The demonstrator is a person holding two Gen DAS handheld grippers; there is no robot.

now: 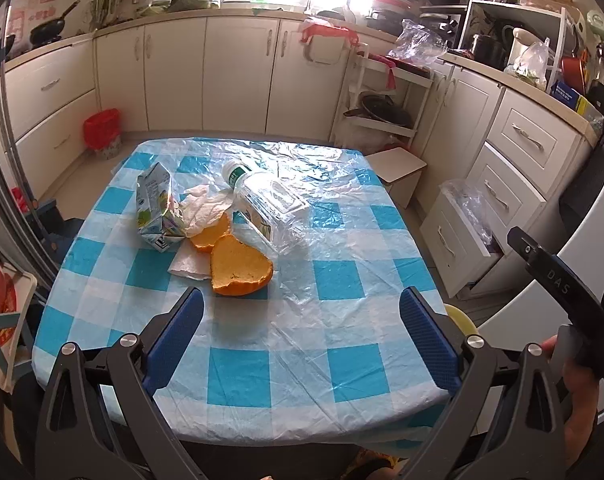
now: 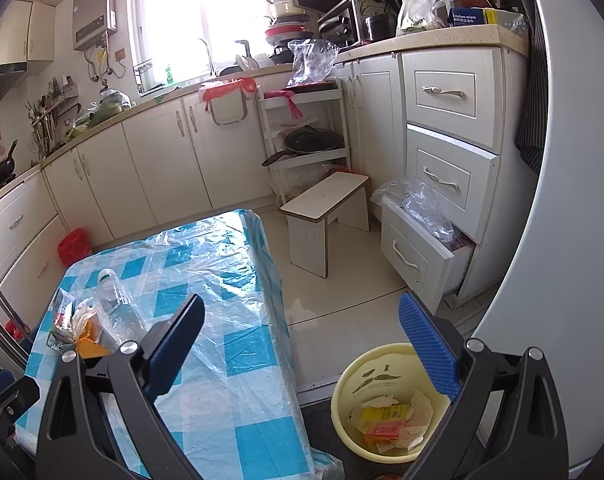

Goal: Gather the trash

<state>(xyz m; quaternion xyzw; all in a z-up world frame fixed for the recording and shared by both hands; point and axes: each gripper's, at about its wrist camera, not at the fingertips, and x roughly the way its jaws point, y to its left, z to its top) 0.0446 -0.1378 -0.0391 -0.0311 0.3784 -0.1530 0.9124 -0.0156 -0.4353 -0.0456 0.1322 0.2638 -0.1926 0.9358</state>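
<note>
Cream kitchen cabinets [image 1: 238, 72] surround a small table with a blue-and-white checked plastic cloth [image 1: 341, 280]. Above its near edge the left gripper [image 1: 302, 336] hovers level, fingers spread wide and empty. Just beyond it lie two orange peel halves [image 1: 241, 266], a crumpled white tissue [image 1: 206, 204], a flattened green-and-white drink carton [image 1: 156, 204] and a clear plastic bottle with a green cap [image 1: 268, 204], all touching. The right gripper [image 2: 302, 344] is also released, tilted over the floor above a pale yellow round bin [image 2: 357, 384] holding paper scraps beside the table.

Sunlit window [image 2: 174, 20] — cream cabinets [image 1: 238, 76], pale floor [image 2: 341, 280].
</note>
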